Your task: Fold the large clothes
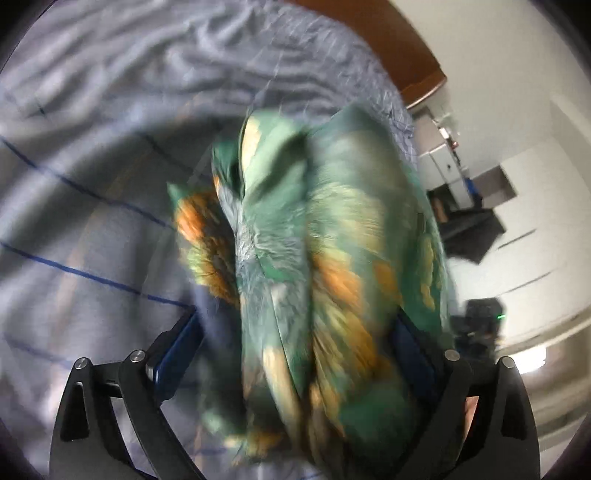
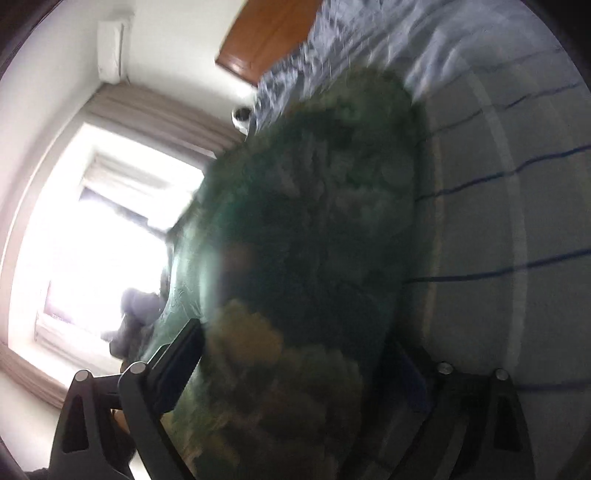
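Left wrist view. One green garment (image 1: pixel 325 258) with orange and cream patches fills the gap of the left gripper (image 1: pixel 299 354). Its long axis runs from the camera end straight away along the fingers, the far end lifted clear above the bed sheet (image 1: pixel 92 221). The two blue-padded fingers (image 1: pixel 181 354) stand wide, one at each flank of the bunched cloth; motion blur hides whether the pads press on it, so a grip cannot be told. The pale sheet carries thin dark-blue lines. One brown wooden headboard (image 1: pixel 388 33) edges the bed at top; white cabinets (image 1: pixel 447 166) stand beyond to the right.

Right wrist view. The same single garment (image 2: pixel 314 240), dark and heavily blurred, lies between the widely parted fingers of the right gripper (image 2: pixel 295 373), its length again running away from the lens toward the headboard (image 2: pixel 266 37). Whether it is clamped cannot be told. The striped sheet (image 2: pixel 517 221) is at right; one bright window (image 2: pixel 110 240) and one wall air conditioner (image 2: pixel 110 48) are at left.
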Available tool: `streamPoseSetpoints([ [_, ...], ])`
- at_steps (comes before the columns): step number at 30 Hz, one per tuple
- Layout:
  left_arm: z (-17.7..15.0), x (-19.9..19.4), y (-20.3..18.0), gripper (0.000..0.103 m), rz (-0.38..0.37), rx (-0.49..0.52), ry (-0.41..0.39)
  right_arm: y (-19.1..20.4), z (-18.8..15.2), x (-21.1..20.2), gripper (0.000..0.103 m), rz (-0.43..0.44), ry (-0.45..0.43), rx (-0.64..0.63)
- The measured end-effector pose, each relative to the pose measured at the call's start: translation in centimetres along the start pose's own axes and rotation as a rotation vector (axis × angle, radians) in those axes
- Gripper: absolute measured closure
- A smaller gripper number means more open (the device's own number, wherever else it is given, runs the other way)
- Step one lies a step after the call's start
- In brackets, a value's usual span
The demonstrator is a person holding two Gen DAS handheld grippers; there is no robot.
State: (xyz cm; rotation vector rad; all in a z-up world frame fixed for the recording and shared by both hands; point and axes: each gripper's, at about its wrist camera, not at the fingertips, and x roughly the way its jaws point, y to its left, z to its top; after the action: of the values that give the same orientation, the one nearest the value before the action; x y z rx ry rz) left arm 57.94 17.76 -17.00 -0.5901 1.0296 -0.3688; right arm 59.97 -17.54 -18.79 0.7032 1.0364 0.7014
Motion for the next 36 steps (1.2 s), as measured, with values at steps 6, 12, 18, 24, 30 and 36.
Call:
streamPoseSetpoints([
  [6,-5.8,-9.1,-8.4,0.0,0.424,0.277,-0.323,8.0,-2.8,-8.5,0.008,-0.269,-0.197,-0.356],
  [12,-12.8,-13.4,-14.0,0.0,0.546,0.26,-0.474,14.2,-6.9,-16.3,0.008,-0.523,-0.393,-0.586],
  [18,-16.7,-13.7,-16.4,0.0,0.567,0.239,-0.475,17.7,-13.4,-21.3,0.007,-0.649,-0.564,-0.666],
  [24,-20.7,-14.5,-18.9,0.0,0.616,0.287,-0.507,18.8,-16.7,-22.8,0.001,-0.699,-0.502,-0.622],
  [30,-24.6,-15.8,-21.5,0.0,0.72,0.322,-0.553,20.9,-19.8,-22.6,0.001,-0.669,-0.453,-0.617],
  [36,-28.0,-17.4,-22.0,0.0,0.679,0.319,-0.568,21.9,-23.4,-20.8,0.001,-0.712,-0.392,-0.611],
])
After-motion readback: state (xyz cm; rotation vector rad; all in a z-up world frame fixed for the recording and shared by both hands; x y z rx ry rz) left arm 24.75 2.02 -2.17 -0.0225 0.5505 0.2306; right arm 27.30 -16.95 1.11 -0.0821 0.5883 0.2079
